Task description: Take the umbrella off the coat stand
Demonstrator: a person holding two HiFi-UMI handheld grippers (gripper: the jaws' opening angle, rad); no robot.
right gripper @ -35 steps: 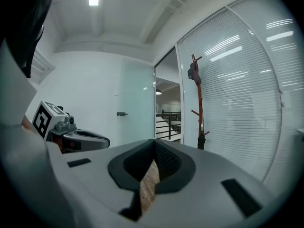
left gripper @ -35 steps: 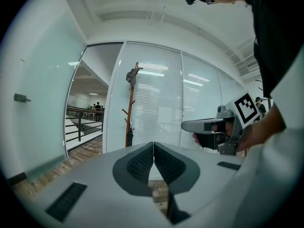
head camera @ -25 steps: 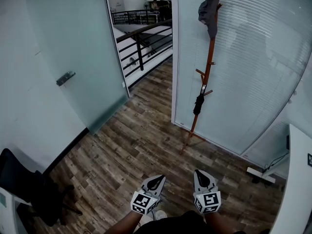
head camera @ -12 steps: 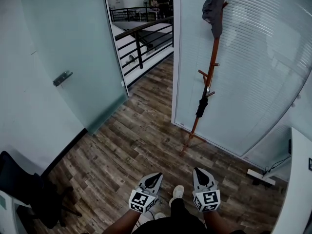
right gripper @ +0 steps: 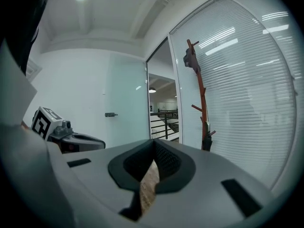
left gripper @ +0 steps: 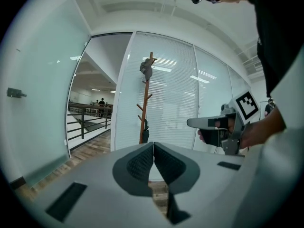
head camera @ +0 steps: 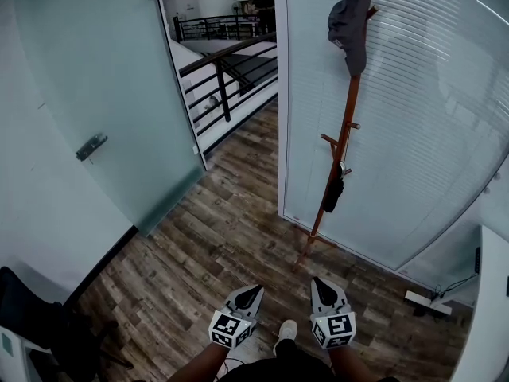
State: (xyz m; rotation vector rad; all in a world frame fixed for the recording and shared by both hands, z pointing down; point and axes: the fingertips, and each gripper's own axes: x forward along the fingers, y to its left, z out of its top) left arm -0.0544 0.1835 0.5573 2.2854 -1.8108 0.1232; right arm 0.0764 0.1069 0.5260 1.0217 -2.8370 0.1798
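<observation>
Head view: left tool [head camera: 253, 290], right tool [head camera: 319, 282] both closed; one umbrella [head camera: 334, 194], one coat stand [head camera: 347, 110]

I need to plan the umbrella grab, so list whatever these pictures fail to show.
- Umbrella: too small in every view to tell how it hangs on its peg.
- Coat stand: top cut off by the head view's upper edge.
- Grey garment: too small in every view to tell its kind.
- Chair: cut off by the head view's left edge.

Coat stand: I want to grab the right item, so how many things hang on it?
2. A grey cloth hangs near the top of the coat stand; a black folded umbrella hangs from a lower peg. Nothing else shows.
</observation>
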